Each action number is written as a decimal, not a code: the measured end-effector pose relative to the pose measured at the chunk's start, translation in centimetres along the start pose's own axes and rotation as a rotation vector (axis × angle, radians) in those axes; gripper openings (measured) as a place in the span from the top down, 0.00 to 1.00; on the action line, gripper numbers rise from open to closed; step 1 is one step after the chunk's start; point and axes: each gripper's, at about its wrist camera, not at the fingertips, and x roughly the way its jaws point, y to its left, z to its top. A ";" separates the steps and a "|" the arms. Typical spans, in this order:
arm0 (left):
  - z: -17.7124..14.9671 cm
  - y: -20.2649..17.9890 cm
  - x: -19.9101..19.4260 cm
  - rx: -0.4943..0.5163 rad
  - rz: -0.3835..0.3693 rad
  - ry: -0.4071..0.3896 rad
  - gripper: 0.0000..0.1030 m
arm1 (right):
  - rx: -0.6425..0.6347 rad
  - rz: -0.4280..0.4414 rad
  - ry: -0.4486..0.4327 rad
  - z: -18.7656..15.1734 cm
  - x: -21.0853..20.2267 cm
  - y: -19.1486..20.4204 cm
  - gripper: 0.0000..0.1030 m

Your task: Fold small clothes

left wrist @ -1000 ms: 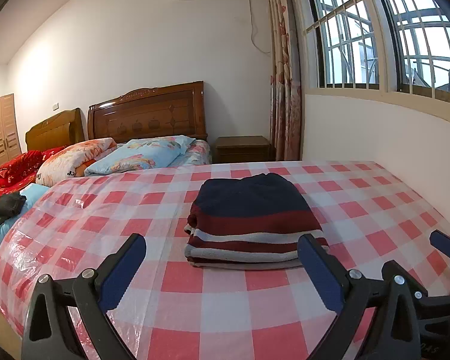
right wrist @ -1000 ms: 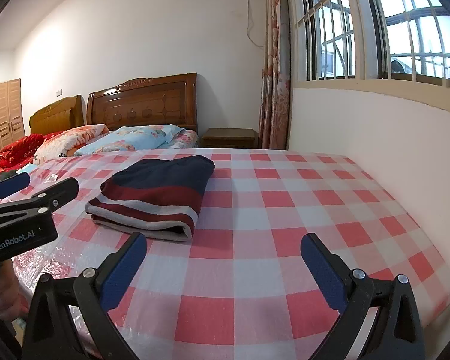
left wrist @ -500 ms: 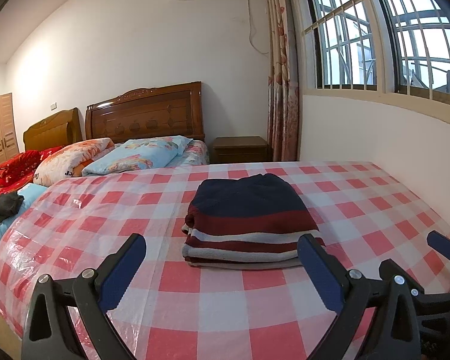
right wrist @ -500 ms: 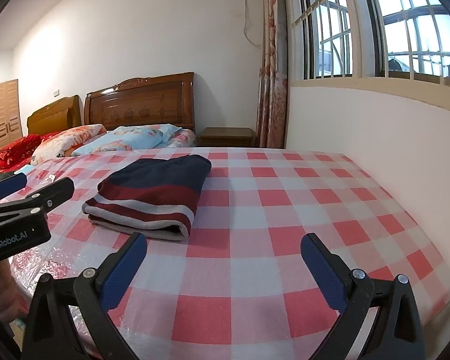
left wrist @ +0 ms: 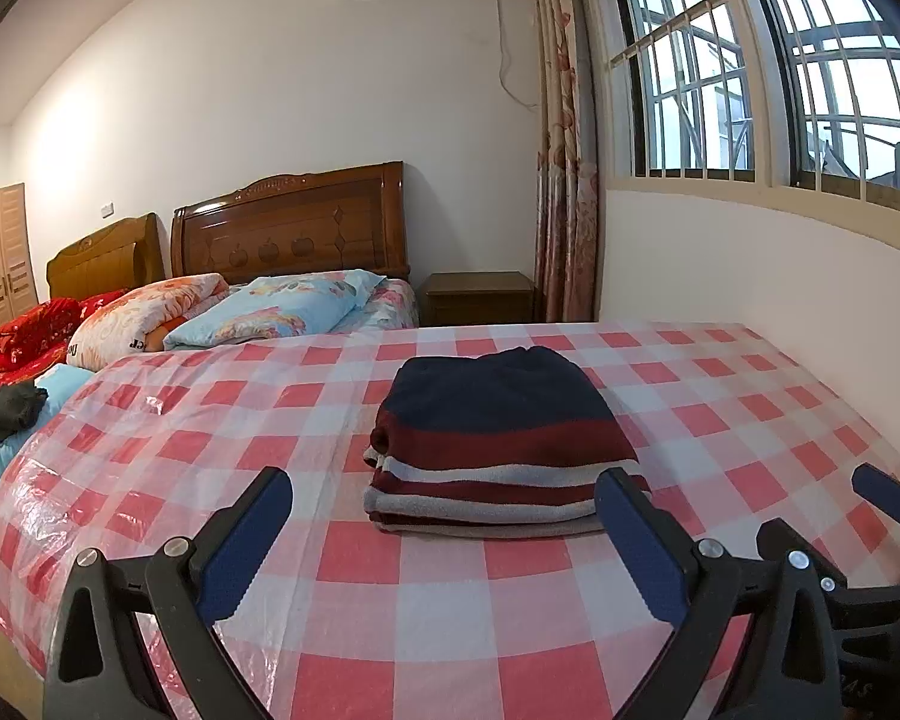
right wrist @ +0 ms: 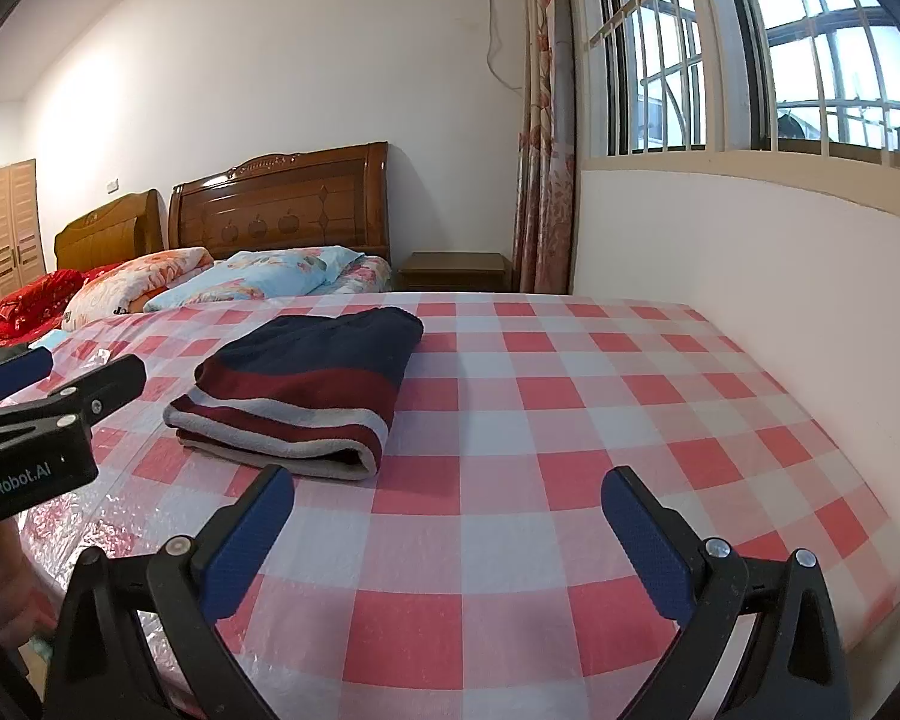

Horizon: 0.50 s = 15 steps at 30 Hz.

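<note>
A folded sweater (left wrist: 498,438) in navy, maroon and grey stripes lies flat on the red-and-white checked bed cover (left wrist: 270,420). My left gripper (left wrist: 444,540) is open, hovering just short of the sweater's near edge with nothing between its blue pads. In the right wrist view the same sweater (right wrist: 306,390) lies to the left of centre, and my right gripper (right wrist: 447,540) is open over bare checked cover (right wrist: 570,420), to the right of the sweater. The left gripper's body (right wrist: 36,432) shows at the left edge there, held by a hand (right wrist: 6,588).
A white wall (left wrist: 750,276) under a barred window runs along the right side of the bed. Pillows (left wrist: 270,312) and wooden headboards (left wrist: 294,222) stand at the far end beside a nightstand (left wrist: 480,297). A dark small garment (left wrist: 9,408) lies on blue bedding at far left.
Both views have shifted slightly; the sweater stays folded in the same place. Both grippers remain open and holding nothing.
</note>
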 end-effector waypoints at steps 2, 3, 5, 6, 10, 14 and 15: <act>0.0 0.0 0.0 0.001 -0.002 -0.001 0.00 | -0.005 0.001 -0.001 0.0 0.0 0.1 0.00; 0.0 0.0 0.0 0.001 -0.002 -0.002 0.00 | -0.006 0.000 -0.002 0.0 0.0 0.1 0.00; 0.0 0.0 -0.1 0.001 -0.003 -0.004 0.00 | -0.009 0.000 -0.003 0.0 -0.1 0.2 0.00; 0.0 0.0 -0.2 0.001 -0.003 -0.006 0.00 | -0.010 0.000 -0.003 0.0 0.0 0.2 0.00; 0.0 -0.1 -0.3 0.001 -0.006 -0.008 0.00 | -0.008 0.000 -0.001 0.0 -0.1 0.2 0.00; 0.0 -0.1 -0.4 0.003 -0.007 -0.009 0.00 | -0.008 0.001 0.000 0.0 0.0 0.2 0.00; 0.0 -0.1 -0.4 0.003 -0.007 -0.009 0.00 | -0.008 0.001 0.000 0.0 0.0 0.2 0.00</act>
